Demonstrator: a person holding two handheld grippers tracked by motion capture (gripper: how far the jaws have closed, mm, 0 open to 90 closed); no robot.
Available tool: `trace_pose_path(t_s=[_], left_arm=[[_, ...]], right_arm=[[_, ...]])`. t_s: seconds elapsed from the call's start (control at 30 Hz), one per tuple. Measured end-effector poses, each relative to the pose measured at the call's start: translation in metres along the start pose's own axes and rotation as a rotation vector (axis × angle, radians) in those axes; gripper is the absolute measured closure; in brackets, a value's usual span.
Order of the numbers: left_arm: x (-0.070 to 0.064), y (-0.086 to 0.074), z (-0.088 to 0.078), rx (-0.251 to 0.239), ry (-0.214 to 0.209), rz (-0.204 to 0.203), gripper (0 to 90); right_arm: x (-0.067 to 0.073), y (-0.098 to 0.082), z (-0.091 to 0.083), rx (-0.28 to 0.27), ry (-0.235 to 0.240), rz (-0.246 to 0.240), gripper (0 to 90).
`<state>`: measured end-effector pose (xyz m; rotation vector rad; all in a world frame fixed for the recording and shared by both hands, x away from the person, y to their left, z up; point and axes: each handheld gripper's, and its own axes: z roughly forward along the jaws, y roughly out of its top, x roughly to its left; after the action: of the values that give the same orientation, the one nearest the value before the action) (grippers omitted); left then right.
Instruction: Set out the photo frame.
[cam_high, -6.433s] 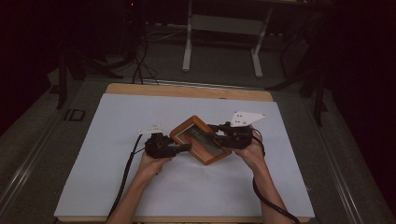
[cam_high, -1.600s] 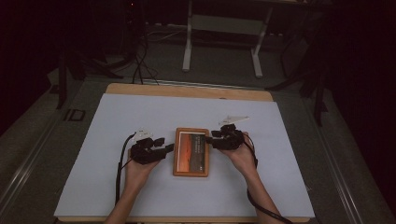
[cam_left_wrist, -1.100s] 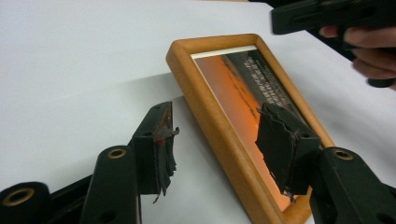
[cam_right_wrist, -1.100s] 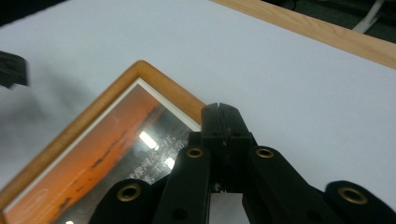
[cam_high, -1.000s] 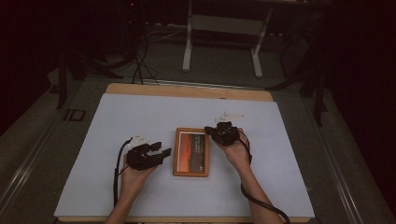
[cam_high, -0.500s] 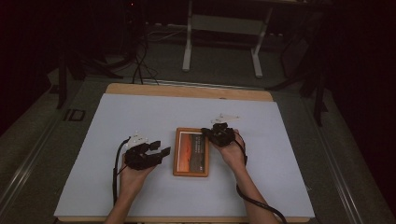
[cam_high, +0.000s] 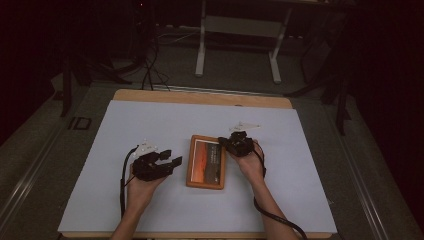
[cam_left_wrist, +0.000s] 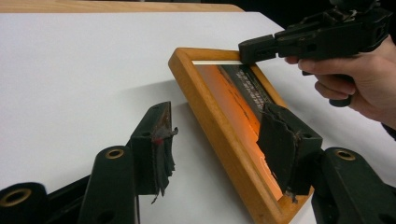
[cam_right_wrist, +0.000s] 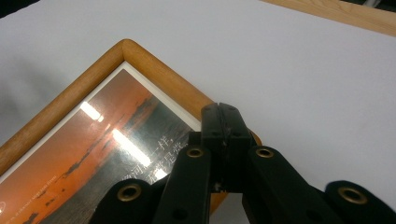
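Observation:
A wooden picture frame (cam_high: 206, 162) holding an orange sunset print lies flat near the middle of the white table top, long side running away from me. My left gripper (cam_high: 173, 157) is open just left of the frame, a small gap away. In the left gripper view its pads (cam_left_wrist: 156, 144) straddle the frame's near edge (cam_left_wrist: 219, 126) without touching it. My right gripper (cam_high: 223, 143) is shut, and its tips sit over the frame's far right corner. In the right gripper view the closed jaws (cam_right_wrist: 227, 122) lie across the wooden rim (cam_right_wrist: 140, 65). The right gripper (cam_left_wrist: 254, 49) also shows from the left gripper view.
A white sheet (cam_high: 150, 125) covers the table, with a wooden edge (cam_high: 200, 97) along the far side. Beyond it stand the white legs of a stand (cam_high: 201, 50) on a dark floor. A black cable (cam_high: 272, 217) trails from the right gripper towards me.
The frame, first held cornerwise between both grippers, now lies square. The left gripper has let go and drawn back left, and the right gripper has shut over the far right corner.

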<state>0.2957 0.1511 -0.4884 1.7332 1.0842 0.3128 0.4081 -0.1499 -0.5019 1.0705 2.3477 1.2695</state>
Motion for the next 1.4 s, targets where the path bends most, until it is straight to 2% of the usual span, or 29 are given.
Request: trace_pose_path(t_s=[0.13,0.33,0.4,0.53,0.83,1.07,1.1,1.17,1.2,1.23,1.27,1.37,1.4], left_arm=[[-0.002,0.001,0.0,-0.001,-0.007,-0.003,45.0],[-0.005,0.003,-0.001,-0.015,-0.019,-0.016,44.9],[-0.007,0.003,0.0,-0.004,-0.028,-0.028,44.8],[-0.009,0.003,0.003,0.003,-0.046,-0.021,44.5],[-0.023,0.001,0.012,0.017,-0.091,0.035,29.6],[-0.037,-0.006,0.029,0.084,-0.104,0.04,15.4],[-0.037,-0.006,0.029,0.084,-0.104,0.04,15.5],[-0.042,-0.01,0.037,0.12,-0.095,0.039,16.3],[-0.044,-0.012,0.043,0.134,-0.099,0.02,17.9],[-0.044,-0.012,0.043,0.134,-0.099,0.02,19.9],[-0.046,-0.013,0.047,0.134,-0.115,-0.006,21.2],[-0.046,-0.012,0.052,0.138,-0.14,-0.029,24.7],[-0.046,-0.012,0.054,0.144,-0.161,-0.044,30.7]], right_arm=[[-0.002,-0.002,0.0,-0.004,-0.001,0.01,90.0],[-0.01,-0.009,0.001,0.008,-0.014,0.057,90.0],[-0.012,-0.011,0.002,0.015,-0.021,0.064,90.0],[-0.015,-0.014,0.004,0.027,-0.028,0.075,90.0],[-0.019,-0.019,0.004,0.039,-0.028,0.087,90.0],[-0.019,-0.019,0.004,0.044,-0.026,0.086,90.0],[-0.019,-0.019,0.004,0.044,-0.026,0.086,90.0],[-0.019,-0.02,0.004,0.04,-0.027,0.089,90.0],[-0.019,-0.02,0.004,0.035,-0.028,0.092,90.0],[-0.019,-0.02,0.004,0.034,-0.029,0.092,90.0],[-0.019,-0.02,0.003,0.036,-0.029,0.091,90.0],[-0.019,-0.02,0.004,0.037,-0.029,0.088,90.0],[-0.019,-0.02,0.004,0.037,-0.03,0.088,90.0]])
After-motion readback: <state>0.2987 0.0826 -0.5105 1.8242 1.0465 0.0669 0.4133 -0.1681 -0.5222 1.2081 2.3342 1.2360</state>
